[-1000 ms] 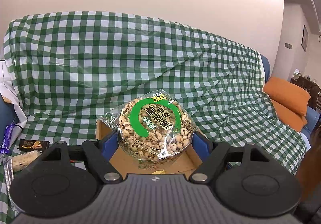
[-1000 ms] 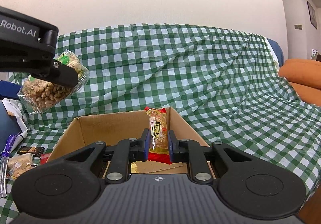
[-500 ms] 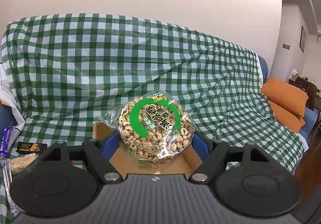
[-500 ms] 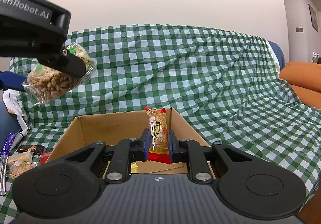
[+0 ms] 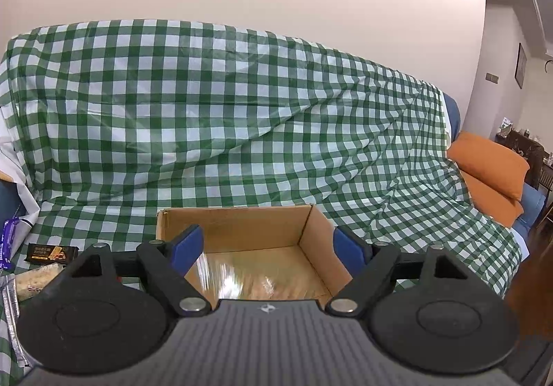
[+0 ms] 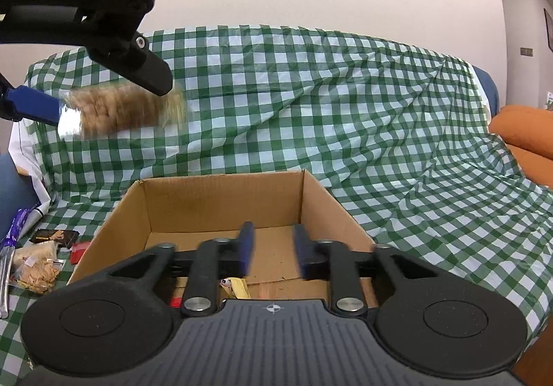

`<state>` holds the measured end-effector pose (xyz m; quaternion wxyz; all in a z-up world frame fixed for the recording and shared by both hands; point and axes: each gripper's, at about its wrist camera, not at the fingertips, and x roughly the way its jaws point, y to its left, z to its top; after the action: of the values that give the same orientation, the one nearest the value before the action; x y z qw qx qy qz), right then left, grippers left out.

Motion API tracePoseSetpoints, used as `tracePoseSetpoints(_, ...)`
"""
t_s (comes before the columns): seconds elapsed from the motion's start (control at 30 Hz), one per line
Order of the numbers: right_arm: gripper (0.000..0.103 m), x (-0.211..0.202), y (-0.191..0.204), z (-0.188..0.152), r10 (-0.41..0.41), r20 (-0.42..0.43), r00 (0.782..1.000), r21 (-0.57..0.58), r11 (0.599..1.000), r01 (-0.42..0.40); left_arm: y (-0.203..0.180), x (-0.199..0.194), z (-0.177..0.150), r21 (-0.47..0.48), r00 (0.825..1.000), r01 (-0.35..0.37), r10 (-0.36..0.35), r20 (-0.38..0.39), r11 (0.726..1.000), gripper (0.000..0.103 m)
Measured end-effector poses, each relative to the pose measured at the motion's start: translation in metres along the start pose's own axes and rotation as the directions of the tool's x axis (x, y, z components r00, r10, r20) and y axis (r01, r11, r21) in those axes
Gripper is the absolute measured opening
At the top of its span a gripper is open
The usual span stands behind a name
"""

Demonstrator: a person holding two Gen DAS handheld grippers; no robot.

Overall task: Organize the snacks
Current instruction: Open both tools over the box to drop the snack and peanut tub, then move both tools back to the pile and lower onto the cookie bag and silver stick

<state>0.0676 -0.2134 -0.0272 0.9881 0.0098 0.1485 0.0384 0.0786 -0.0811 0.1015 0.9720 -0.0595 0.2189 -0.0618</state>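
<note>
An open cardboard box point(image 5: 242, 230) stands on the green-checked cloth. My left gripper point(image 5: 269, 242) hangs above it, open and widening, with nothing between the blue pads. The clear bag of puffed nuts point(image 6: 121, 109) is a falling blur just under the left gripper's black finger point(image 6: 152, 74). In the left wrist view the same bag smears over the box floor point(image 5: 242, 282). Low over the box point(image 6: 221, 199), my right gripper point(image 6: 273, 240) is opening, its gap bare. A yellow wrapper point(image 6: 236, 287) lies on the floor under it; whether it is the red-and-gold packet I cannot tell.
Loose snacks lie on the cloth left of the box: a black bar point(image 5: 46, 253), a purple packet point(image 5: 8, 237) and a clear bag of crackers point(image 6: 36, 268). Orange cushions point(image 5: 490, 171) sit at the far right. The covered sofa back rises behind the box.
The left gripper let go of the nut bag, which now drops toward the box. The right gripper's jaws parted and the red-and-gold packet is gone from between them.
</note>
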Motion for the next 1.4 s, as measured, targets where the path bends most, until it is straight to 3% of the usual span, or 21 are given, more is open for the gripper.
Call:
tracePoseSetpoints(0.33,0.046,0.000,0.002,-0.005,-0.003,-0.001,1.000,-0.032,0.999,0.003,0.016,-0.011,-0.013,-0.014,1.000,-0.006,0.006,0.010,1.000,0.085)
tracePoseSetpoints(0.47,0.047,-0.003,0.006,-0.008,-0.003,-0.001,1.000,-0.056,0.998,0.003,0.035,-0.019,-0.023,-0.010,1.000,-0.015,0.015,0.013,1.000,0.072)
tracePoseSetpoints(0.53,0.047,-0.003,0.008,-0.009,-0.002,-0.003,1.000,-0.067,0.998,0.001,0.051,-0.022,-0.028,-0.019,1.000,-0.031,0.031,0.007,0.999,0.062)
tracePoseSetpoints(0.8,0.048,-0.003,0.017,-0.015,-0.004,-0.006,1.000,-0.111,0.994,0.003,0.136,-0.026,-0.057,-0.008,0.992,-0.126,0.126,-0.003,0.992,0.043)
tracePoseSetpoints(0.97,0.048,-0.004,0.025,-0.019,-0.004,-0.011,1.000,-0.159,0.987,0.002,0.207,-0.025,-0.097,-0.022,0.976,-0.218,0.218,-0.005,0.976,0.033)
tracePoseSetpoints(1.03,0.048,-0.004,0.027,-0.021,-0.005,-0.010,1.000,-0.175,0.985,0.003,0.236,-0.026,-0.121,-0.081,0.962,-0.271,0.267,-0.056,0.959,0.027)
tracePoseSetpoints(1.07,0.048,-0.004,0.028,-0.022,-0.003,-0.009,1.000,-0.183,0.983,0.001,0.253,-0.021,-0.126,-0.156,0.941,-0.327,0.306,-0.143,0.932,0.020)
tracePoseSetpoints(1.1,0.048,-0.005,0.029,-0.022,-0.001,-0.006,1.000,-0.190,0.982,0.000,0.267,-0.021,-0.126,-0.224,0.935,-0.341,0.305,-0.179,0.913,0.018)
tracePoseSetpoints(1.17,0.048,-0.007,0.032,-0.024,0.004,0.002,1.000,-0.202,0.979,-0.003,0.288,-0.024,-0.126,-0.310,0.940,-0.336,0.295,-0.173,0.889,0.018)
tracePoseSetpoints(1.3,0.048,-0.006,0.042,-0.028,0.011,-0.006,1.000,-0.238,0.971,-0.012,0.321,-0.021,-0.133,-0.449,0.927,-0.368,0.286,-0.240,0.814,0.018)
tracePoseSetpoints(1.4,0.048,-0.006,0.049,-0.030,0.030,-0.008,1.000,-0.260,0.965,-0.031,0.332,-0.018,-0.135,-0.484,0.918,-0.392,0.296,-0.264,0.782,0.018)
